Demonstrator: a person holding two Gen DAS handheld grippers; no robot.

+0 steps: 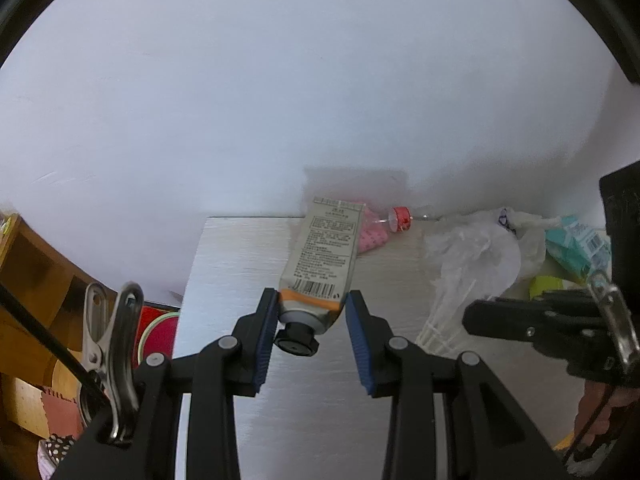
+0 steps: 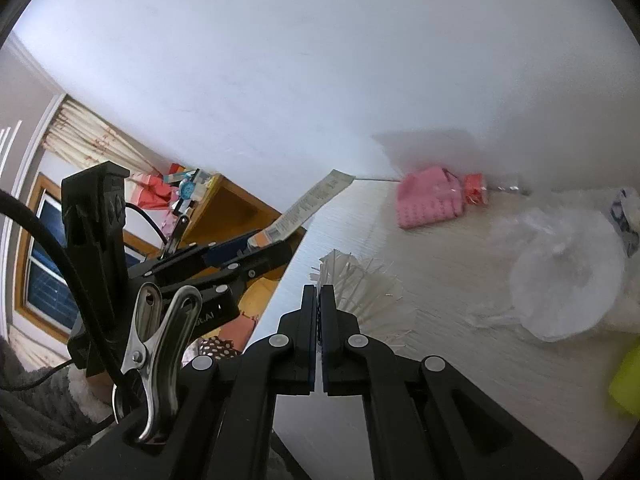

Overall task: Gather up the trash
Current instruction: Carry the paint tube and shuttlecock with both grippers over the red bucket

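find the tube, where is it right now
The tube is clamped cap-down in the left gripper, raised above the table's left edge; from the right wrist view it sits left of centre.

Left wrist view close above the bench (image 1: 240, 248), angled down toward the wall, right wrist view lower, tilted, both sharing the pink pouch (image 2: 430, 196) by the wall (image 2: 320, 60)

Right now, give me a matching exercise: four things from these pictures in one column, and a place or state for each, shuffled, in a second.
Things
1. tube
2. pink pouch
3. right gripper
4. clear bag

Places or states
A. shut, nothing between the jaws
B. crumpled on the table
C. held at its cap end by the left gripper
D. lying against the wall

Pairs: 1-C, 2-D, 3-A, 4-B
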